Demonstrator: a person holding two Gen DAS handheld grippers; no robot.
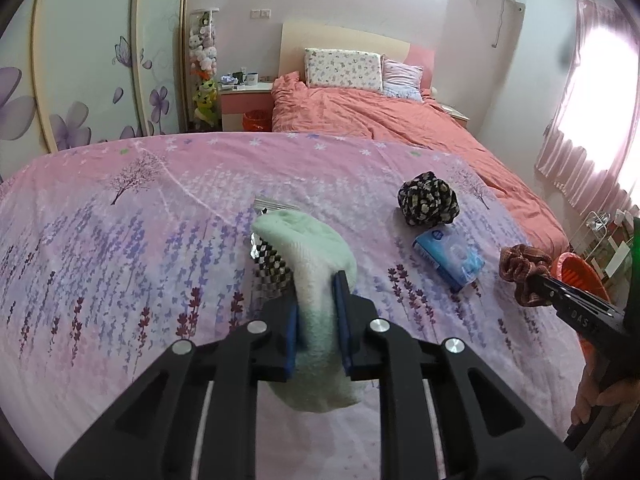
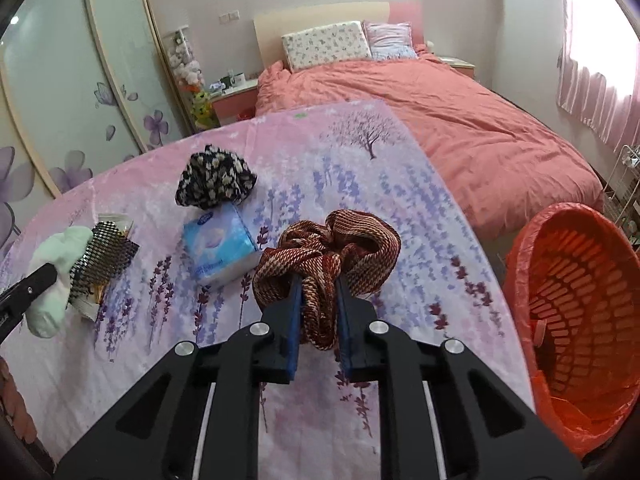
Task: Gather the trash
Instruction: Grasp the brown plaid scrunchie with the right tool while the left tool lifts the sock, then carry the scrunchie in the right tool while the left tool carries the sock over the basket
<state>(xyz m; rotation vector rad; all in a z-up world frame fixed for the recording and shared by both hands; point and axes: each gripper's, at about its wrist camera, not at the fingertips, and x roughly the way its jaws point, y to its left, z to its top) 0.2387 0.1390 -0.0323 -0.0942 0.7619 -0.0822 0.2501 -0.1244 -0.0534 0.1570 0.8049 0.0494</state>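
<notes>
Right wrist view: right gripper (image 2: 318,312) pinches the soft, light red scrunchie (image 2: 328,248), bin (image 2: 520,280) at three o'clock, while left gripper (image 1: 318,320) clamps a limp pale sock (image 1: 316,268) mid-length.

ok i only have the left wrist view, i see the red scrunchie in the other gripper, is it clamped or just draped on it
Observer: Clamped. The right gripper has its blue pads pressed on the red scrunchie.
Operator: and the orange bin, anything in it
Observer: The orange bin is tilted towards the camera; the visible inside looks empty.
Operator: what's under my sock
Observer: A checkered wrapper lies beside the white sock that the left gripper holds.
</notes>
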